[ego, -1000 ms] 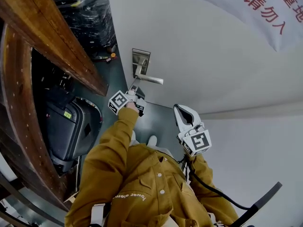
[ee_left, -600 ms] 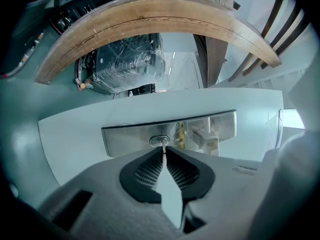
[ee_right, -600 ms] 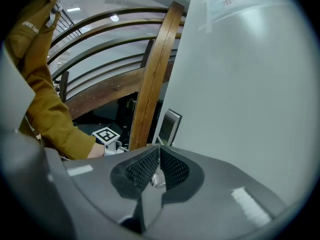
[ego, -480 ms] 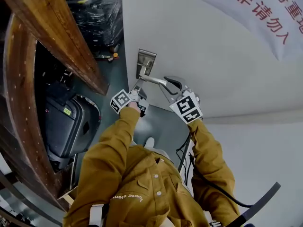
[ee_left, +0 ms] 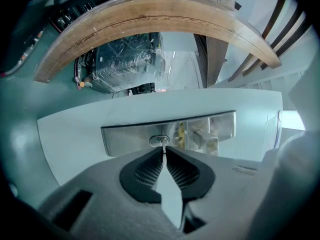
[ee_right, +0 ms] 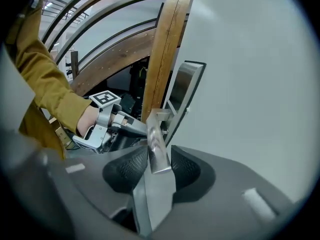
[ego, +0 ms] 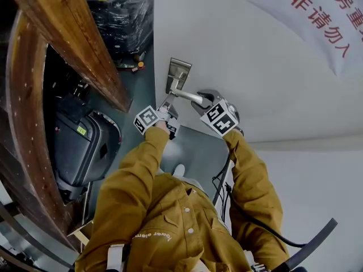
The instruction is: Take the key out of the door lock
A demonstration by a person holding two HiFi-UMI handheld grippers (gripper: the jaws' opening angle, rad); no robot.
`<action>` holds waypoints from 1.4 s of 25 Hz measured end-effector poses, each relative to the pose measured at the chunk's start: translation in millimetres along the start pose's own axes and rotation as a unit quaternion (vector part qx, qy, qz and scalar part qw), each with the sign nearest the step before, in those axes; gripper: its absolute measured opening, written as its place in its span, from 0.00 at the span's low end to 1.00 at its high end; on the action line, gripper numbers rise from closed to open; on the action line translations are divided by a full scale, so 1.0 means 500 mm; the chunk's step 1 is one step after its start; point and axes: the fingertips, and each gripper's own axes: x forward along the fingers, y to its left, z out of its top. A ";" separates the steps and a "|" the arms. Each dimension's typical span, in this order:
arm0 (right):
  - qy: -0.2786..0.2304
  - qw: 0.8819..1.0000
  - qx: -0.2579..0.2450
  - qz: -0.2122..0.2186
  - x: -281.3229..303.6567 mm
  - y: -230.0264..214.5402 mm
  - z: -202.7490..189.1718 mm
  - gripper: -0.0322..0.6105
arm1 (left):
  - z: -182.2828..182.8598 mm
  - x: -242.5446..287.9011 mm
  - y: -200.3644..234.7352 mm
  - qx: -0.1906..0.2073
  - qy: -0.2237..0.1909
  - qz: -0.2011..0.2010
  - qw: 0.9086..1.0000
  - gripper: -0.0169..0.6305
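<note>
grips the key [ee_left: 163, 143] at frame centre with closed left gripper [ee_left: 164, 153]. opening right gripper [ee_right: 159, 161] jaws around door handle [ee_right: 156, 136], lower centre.

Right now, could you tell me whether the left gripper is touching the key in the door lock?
Touching. The left gripper view shows the left gripper pinching the key between its tips, right at the lock plate.
</note>
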 end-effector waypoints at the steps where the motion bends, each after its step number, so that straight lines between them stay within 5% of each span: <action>1: 0.000 1.000 -0.003 0.002 0.000 0.001 0.000 0.28 | 0.000 0.000 0.000 0.000 0.000 0.000 1.000 0.06; 17: 0.012 1.000 -0.015 0.004 0.004 0.001 -0.003 0.27 | -0.024 -0.071 0.001 -0.020 0.014 -0.004 1.000 0.06; 19: 0.008 1.000 -0.014 0.000 0.005 0.002 -0.001 0.27 | -0.032 -0.104 -0.012 -0.002 0.025 -0.004 1.000 0.06; 23: -0.005 1.000 -0.002 -0.015 0.003 0.002 0.001 0.29 | -0.031 -0.194 -0.071 0.124 0.061 0.023 0.990 0.06; 25: -0.006 1.000 0.005 -0.018 0.004 0.005 -0.003 0.31 | -0.045 -0.229 -0.110 0.114 0.064 0.006 0.991 0.06; 26: -0.006 1.000 0.008 -0.018 0.004 0.008 -0.003 0.41 | -0.046 -0.248 -0.131 0.125 0.063 0.004 0.990 0.06; 27: -0.010 1.000 0.012 -0.018 0.000 0.012 -0.001 0.51 | -0.045 -0.265 -0.157 0.150 0.061 0.000 0.987 0.06; 31: -0.088 0.992 0.049 -0.073 -0.081 0.008 0.038 0.51 | -0.077 -0.291 -0.301 0.286 0.069 -0.050 0.954 0.06; 35: -0.218 0.948 0.163 -0.164 -0.234 0.000 0.088 0.40 | -0.106 -0.297 -0.430 0.362 0.071 -0.094 0.925 0.06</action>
